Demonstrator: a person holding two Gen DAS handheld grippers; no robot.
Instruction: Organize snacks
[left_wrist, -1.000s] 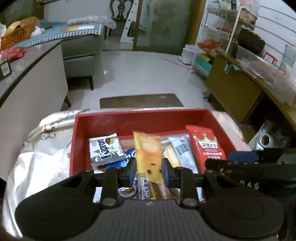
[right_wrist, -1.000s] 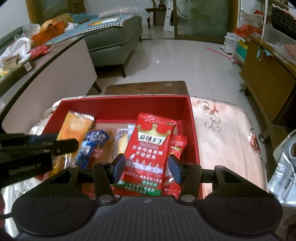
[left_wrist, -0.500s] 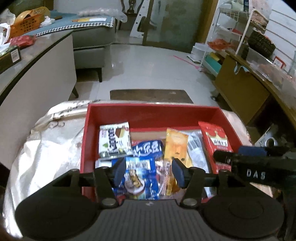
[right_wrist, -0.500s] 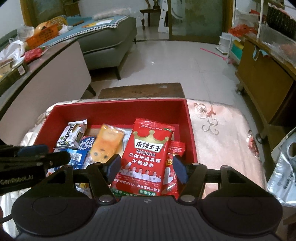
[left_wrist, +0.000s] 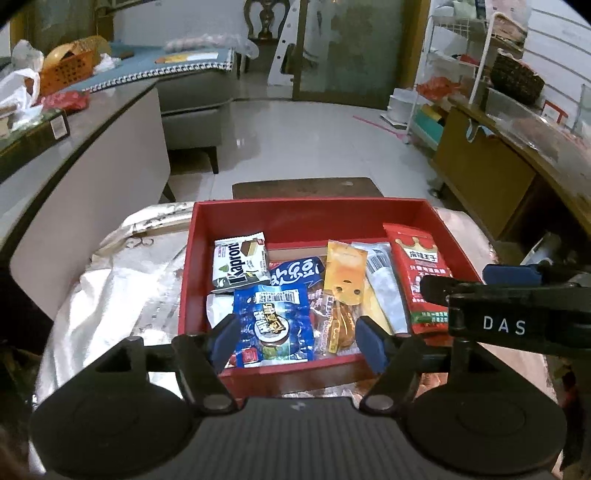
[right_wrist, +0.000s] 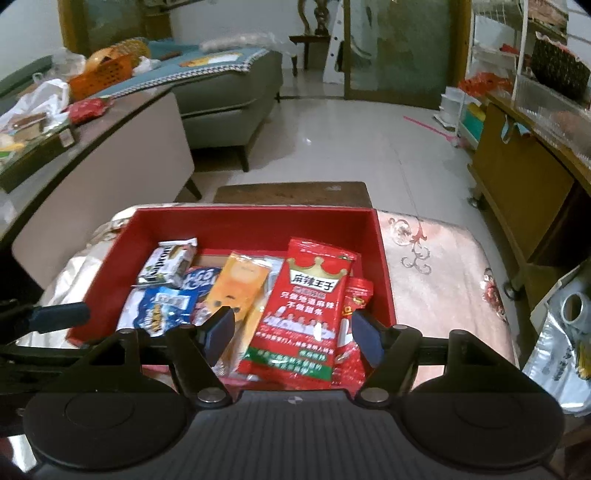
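Note:
A red box (left_wrist: 306, 214) (right_wrist: 255, 221) on a cloth-covered table holds several snack packets. In it lie a white wafer pack (left_wrist: 240, 266), a blue packet (left_wrist: 275, 326), an orange packet (left_wrist: 345, 273) (right_wrist: 236, 284) and a red crown packet (left_wrist: 421, 273) (right_wrist: 306, 310). My left gripper (left_wrist: 297, 343) is open and empty, above the box's near wall. My right gripper (right_wrist: 291, 334) is open and empty, with the red crown packet lying below between its fingers. Each gripper shows at the edge of the other's view.
A pale patterned cloth (right_wrist: 436, 258) covers the table. A long counter (left_wrist: 92, 147) with bags and an orange basket runs along the left. A wooden cabinet (right_wrist: 517, 173) and wire shelves stand at the right. A plastic bag (right_wrist: 561, 350) lies at the lower right.
My left gripper let go of the orange packet, which now lies in the box, and opened wide. Both grippers drew back and up from the box. The right gripper opened wider.

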